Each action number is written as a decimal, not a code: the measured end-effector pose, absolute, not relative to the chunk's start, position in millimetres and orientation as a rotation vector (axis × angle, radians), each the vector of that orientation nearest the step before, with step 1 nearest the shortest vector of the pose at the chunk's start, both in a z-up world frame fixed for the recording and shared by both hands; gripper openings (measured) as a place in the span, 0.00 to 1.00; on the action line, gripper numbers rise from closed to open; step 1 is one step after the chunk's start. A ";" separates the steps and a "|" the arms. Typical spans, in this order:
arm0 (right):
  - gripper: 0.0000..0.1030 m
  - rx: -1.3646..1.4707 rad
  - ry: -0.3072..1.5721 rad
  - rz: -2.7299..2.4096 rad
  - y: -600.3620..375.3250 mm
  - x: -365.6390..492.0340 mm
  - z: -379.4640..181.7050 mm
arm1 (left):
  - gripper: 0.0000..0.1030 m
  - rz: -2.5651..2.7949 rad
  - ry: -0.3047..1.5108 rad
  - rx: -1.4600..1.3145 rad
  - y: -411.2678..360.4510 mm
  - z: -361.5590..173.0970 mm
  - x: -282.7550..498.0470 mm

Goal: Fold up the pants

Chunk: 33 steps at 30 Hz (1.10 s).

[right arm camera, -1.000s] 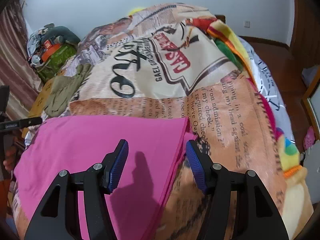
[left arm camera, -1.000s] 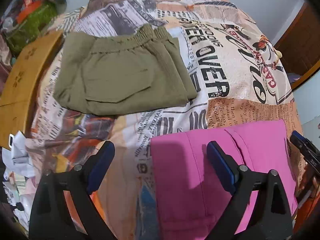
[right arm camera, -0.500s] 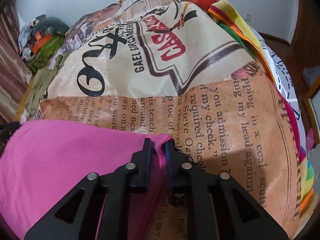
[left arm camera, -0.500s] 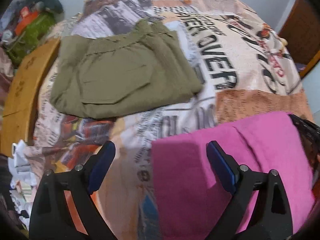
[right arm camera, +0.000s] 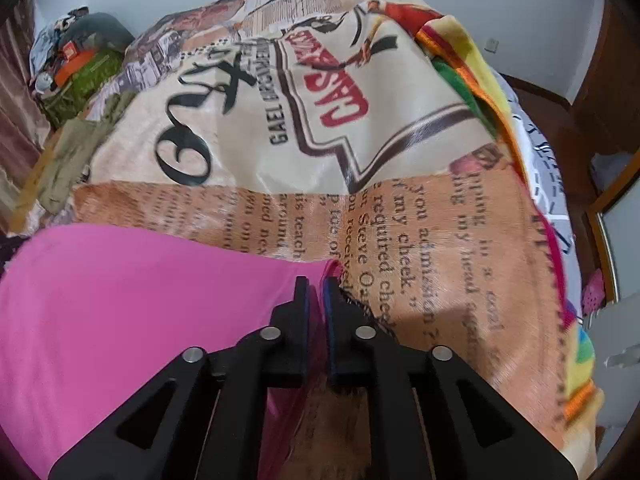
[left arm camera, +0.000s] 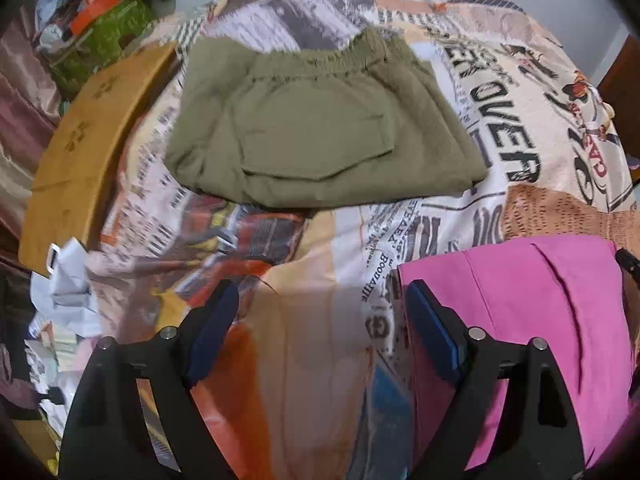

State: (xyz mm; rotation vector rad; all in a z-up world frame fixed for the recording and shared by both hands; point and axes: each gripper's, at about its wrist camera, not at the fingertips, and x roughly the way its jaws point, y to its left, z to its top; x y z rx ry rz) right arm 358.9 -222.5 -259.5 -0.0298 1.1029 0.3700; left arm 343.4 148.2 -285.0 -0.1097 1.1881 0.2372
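Note:
Pink pants (left arm camera: 532,320) lie on the bed's printed blanket (left arm camera: 320,280), at the lower right in the left wrist view. My left gripper (left arm camera: 320,320) is open and empty, its right finger at the pants' left edge. In the right wrist view the pink pants (right arm camera: 120,300) fill the lower left. My right gripper (right arm camera: 316,292) is shut on the pants' right corner. Folded olive-green pants (left arm camera: 320,132) lie farther back on the blanket; they also show at the left edge of the right wrist view (right arm camera: 64,160).
A yellow wooden board (left arm camera: 80,140) lies left of the olive pants. Bags and clutter (left arm camera: 100,20) pile at the far left corner. White paper or plastic (left arm camera: 68,288) lies at the bed's left edge. A striped blanket edge (right arm camera: 480,92) and wooden furniture (right arm camera: 612,80) are to the right.
My right gripper closed on the pink pants' right corner and stays shut. My left gripper shifted left, so the pink pants sit farther right in its view.

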 end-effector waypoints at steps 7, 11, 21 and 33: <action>0.43 -0.027 0.978 0.500 -202.9 329.2 -197.3 | 0.84 0.125 1.091 -0.063 113.5 -233.1 329.9; 0.58 -0.024 0.961 0.594 -176.6 317.3 -185.4 | 0.89 0.050 1.031 -0.010 81.1 -210.6 330.5; 0.67 -0.054 1.145 0.707 -114.2 318.9 -230.7 | 0.93 -0.051 1.138 0.034 41.1 -240.1 353.8; 0.77 -0.138 1.191 0.741 -119.5 285.8 -240.5 | 0.94 -0.084 1.198 0.051 38.6 -267.6 328.6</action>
